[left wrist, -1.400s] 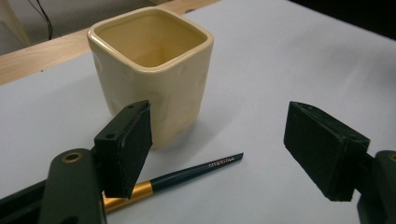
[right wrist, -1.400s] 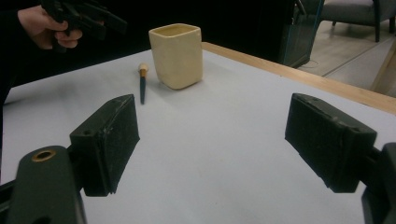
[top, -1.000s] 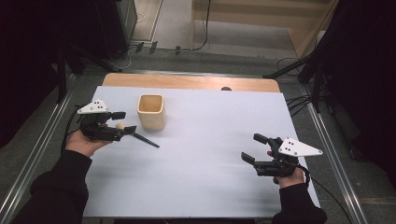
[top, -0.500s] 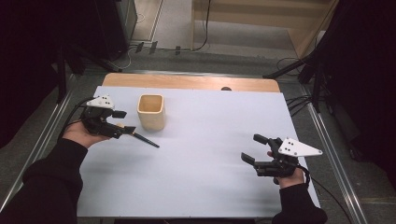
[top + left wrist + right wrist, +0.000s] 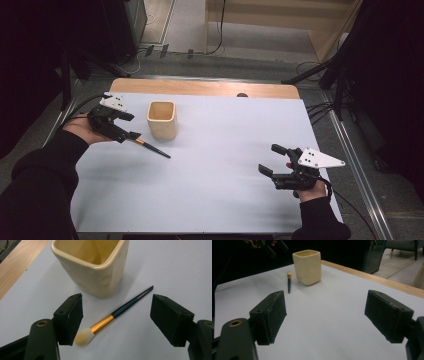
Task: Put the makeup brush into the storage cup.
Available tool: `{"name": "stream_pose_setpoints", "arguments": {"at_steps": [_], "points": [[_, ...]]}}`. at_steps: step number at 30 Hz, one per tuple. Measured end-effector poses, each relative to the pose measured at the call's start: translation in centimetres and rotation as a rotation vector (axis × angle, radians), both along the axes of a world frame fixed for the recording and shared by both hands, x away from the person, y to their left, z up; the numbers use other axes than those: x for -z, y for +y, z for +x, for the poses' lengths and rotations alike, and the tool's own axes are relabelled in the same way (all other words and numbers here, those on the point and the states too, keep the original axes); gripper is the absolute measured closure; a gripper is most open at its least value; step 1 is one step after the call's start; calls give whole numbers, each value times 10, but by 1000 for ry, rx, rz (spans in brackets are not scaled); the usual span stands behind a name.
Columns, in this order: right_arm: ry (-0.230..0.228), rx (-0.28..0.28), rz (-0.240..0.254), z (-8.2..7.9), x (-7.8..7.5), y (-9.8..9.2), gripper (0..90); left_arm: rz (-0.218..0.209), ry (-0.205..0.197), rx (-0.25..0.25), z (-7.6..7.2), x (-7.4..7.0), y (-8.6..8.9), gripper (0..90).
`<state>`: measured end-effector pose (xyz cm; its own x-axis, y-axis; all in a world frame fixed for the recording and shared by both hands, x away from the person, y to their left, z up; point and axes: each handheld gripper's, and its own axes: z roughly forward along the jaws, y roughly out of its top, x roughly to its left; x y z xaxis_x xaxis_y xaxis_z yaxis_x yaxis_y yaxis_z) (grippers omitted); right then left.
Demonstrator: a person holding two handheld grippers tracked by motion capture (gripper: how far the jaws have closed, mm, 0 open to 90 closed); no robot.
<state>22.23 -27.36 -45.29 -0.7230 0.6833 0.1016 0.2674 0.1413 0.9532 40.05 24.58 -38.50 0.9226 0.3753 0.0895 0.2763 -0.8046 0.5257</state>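
Cream-glazed, square-mouthed ceramic cup [image 5: 162,119] stands untouched while the left gripper [image 5: 123,127] has drawn back toward the table's left edge, jaws wide and empty over the dark-handled, gold-ferruled makeup brush [image 5: 115,314] lying flat beside it, so pickup looks imminent; the right gripper [image 5: 273,160] idles open.

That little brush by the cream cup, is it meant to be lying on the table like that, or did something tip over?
Nothing looks spilled or broken. The brush lies flat on the white table beside the cup, which stands upright and looks empty. The left gripper hangs open over the brush without touching it.
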Motion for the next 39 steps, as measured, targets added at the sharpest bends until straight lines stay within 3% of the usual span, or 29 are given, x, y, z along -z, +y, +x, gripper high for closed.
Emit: {"name": "stream_pose_setpoints", "arguments": {"at_steps": [1, 6, 7, 12, 13, 17, 22, 23, 30, 34, 39], "points": [[3, 0, 0, 0, 0, 0, 180, 47, 1, 34, 3, 0, -2, 267], [10, -2, -2, 0, 0, 0, 180, 82, 26, 75, 11, 1, -7, 270], [10, -1, -2, 0, 0, 0, 180, 114, 40, 86, 15, 0, -10, 272], [10, -2, -1, 0, 0, -1, 180, 146, 52, 121, 21, 0, -16, 275], [11, -4, -4, 0, 1, -1, 180, 155, 78, 123, 24, 1, -19, 281], [10, -6, -6, -1, 1, -1, 180, 194, 78, 162, 26, 3, -22, 282], [10, -6, -9, -1, 1, -1, 180, 200, 108, 191, 29, 7, -20, 252], [8, -4, -9, -1, 0, -1, 181, 225, 97, 210, 29, 11, -21, 252], [5, 1, -6, -1, 0, -2, 183, 254, 85, 261, 29, 20, -18, 272], [6, -1, -9, -1, 1, -2, 183, 278, 46, 303, 31, 29, -17, 281], [6, 3, -4, 0, 1, -2, 185, 301, 49, 356, 33, 38, -19, 289]]}}
